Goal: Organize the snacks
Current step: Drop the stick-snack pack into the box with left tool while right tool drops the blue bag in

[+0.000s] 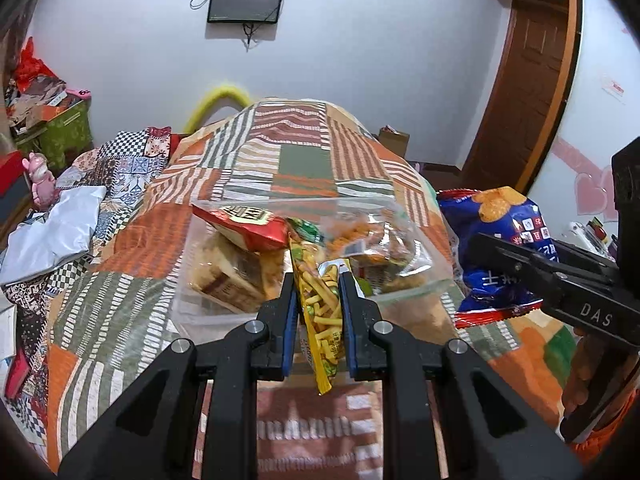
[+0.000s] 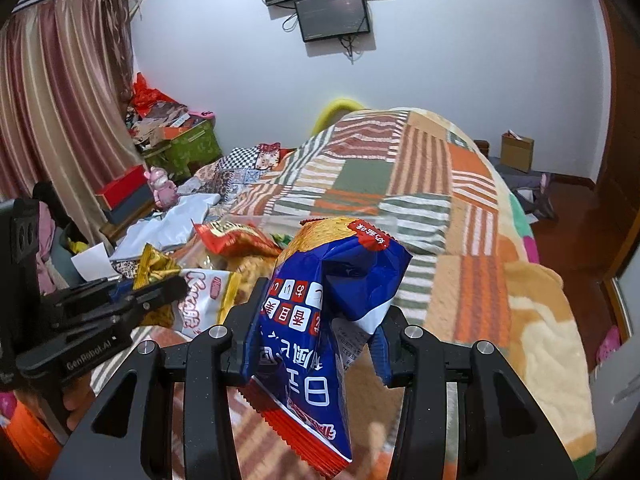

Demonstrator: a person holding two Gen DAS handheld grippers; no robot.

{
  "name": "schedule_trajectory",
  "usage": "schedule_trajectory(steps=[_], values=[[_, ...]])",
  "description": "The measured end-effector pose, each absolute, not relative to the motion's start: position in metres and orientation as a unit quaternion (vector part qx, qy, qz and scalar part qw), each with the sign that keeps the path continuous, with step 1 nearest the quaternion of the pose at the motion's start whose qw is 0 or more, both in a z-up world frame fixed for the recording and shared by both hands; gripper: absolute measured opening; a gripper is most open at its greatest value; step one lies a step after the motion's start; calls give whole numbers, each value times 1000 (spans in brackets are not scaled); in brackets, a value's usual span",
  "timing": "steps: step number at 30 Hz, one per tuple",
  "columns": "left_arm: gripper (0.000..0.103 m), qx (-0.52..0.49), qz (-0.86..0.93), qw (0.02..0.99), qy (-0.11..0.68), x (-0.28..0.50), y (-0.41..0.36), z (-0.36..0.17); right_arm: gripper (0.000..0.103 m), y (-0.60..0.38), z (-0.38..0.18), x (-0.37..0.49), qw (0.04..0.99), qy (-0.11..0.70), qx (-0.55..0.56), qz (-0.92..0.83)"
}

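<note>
My left gripper (image 1: 318, 280) is shut on a yellow-green snack packet (image 1: 322, 312) of thin sticks, held upright just before a clear plastic bin (image 1: 416, 280). The bin holds a red bag (image 1: 244, 226) and other snacks. My right gripper (image 2: 320, 316) is shut on a blue biscuit bag (image 2: 316, 316), held above the bed to the right of the bin; the bag also shows in the left wrist view (image 1: 500, 248). The left gripper shows in the right wrist view (image 2: 160, 292) beside a white snack bag (image 2: 204, 300).
A patchwork blanket (image 1: 304, 160) covers the bed. White fabric (image 1: 52, 232) and cluttered boxes (image 2: 180, 148) lie at the left. A wooden door (image 1: 528, 72) stands at the right. A cardboard box (image 2: 516, 152) sits on the floor.
</note>
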State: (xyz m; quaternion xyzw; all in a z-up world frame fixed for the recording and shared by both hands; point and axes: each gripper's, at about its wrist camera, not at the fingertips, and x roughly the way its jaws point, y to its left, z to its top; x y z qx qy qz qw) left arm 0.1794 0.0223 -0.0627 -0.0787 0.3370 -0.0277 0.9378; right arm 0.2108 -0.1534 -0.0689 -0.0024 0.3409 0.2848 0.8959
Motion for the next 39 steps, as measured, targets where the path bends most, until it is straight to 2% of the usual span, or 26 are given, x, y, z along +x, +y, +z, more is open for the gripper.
schedule_trajectory(steps=[26,31,32,35,37,39], values=[[19,-102,3,934,343,223,68,-104,41,-75,-119,257,868,378,-57,317],[23,-94,13,934,345,223,68,-106,43,-72,-119,256,868,375,-71,316],[25,-94,14,933,347,223,68,-106,43,-72,-118,255,869,375,-74,314],[40,-95,13,929,357,222,68,-108,44,-70,-116,252,871,373,-88,307],[45,-94,17,928,360,221,68,-109,53,-70,-115,250,872,373,-97,301],[48,-93,18,927,362,219,68,-109,56,-71,-113,247,875,369,-105,296]])
